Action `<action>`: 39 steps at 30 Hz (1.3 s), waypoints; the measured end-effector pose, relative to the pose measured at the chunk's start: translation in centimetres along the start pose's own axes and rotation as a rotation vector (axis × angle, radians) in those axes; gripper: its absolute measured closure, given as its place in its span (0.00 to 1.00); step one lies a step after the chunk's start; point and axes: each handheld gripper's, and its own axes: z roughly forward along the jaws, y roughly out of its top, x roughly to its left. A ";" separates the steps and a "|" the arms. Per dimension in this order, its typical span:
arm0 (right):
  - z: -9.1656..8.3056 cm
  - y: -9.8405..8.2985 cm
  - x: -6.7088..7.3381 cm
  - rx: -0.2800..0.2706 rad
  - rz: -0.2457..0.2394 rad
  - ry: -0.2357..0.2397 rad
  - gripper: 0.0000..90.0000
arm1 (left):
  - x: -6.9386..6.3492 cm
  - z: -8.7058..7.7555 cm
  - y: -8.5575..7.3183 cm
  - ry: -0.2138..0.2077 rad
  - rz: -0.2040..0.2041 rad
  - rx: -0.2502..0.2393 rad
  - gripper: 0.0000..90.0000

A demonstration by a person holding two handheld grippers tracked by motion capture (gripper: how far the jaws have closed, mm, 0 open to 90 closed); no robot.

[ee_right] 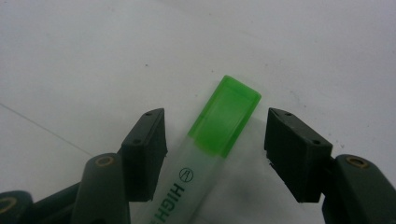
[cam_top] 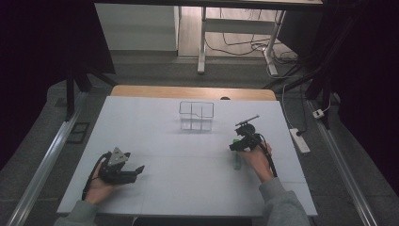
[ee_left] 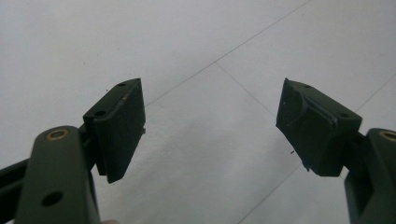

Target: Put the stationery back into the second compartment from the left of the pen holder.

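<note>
the room was dim, with a grey floor, dark curtains at both sides and a white desk frame with loose cables at the back. in front of that stood the table [cam_top: 155, 122], its white top marked by thin seams and a strip of wood showing along the far edge. a small clear box [cam_top: 196, 115] with dividers sat on the far middle of the table, well apart from both hands.

the high view gave the whole layout: the left hand [cam_top: 99, 186] lay low on the near left of the table, forearm coming in from the bottom edge, and the left gripper [cam_top: 136, 170] pointed towards the middle of the table. the right hand [cam_top: 258, 157] was further out on the right, its grey sleeve [cam_top: 280, 205] behind it, with the right gripper [cam_top: 234, 145] tipped down at the table.

the gripper views added what that view was too small to show. in the left gripper view the jaws stood wide apart with only bare table between them. in the right gripper view a highlighter [ee_right: 205, 149] with a green cap [ee_right: 226, 114] lay flat on the table between the jaws; they stood open on either side of it, with a gap to the right of the cap, and whether the left pad touched the barrel i could not tell.
</note>
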 end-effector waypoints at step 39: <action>-0.9 1.0 0.5 -0.047 -0.022 -0.026 0.74 | 0.2 0.1 -0.2 0.007 -0.002 0.011 0.27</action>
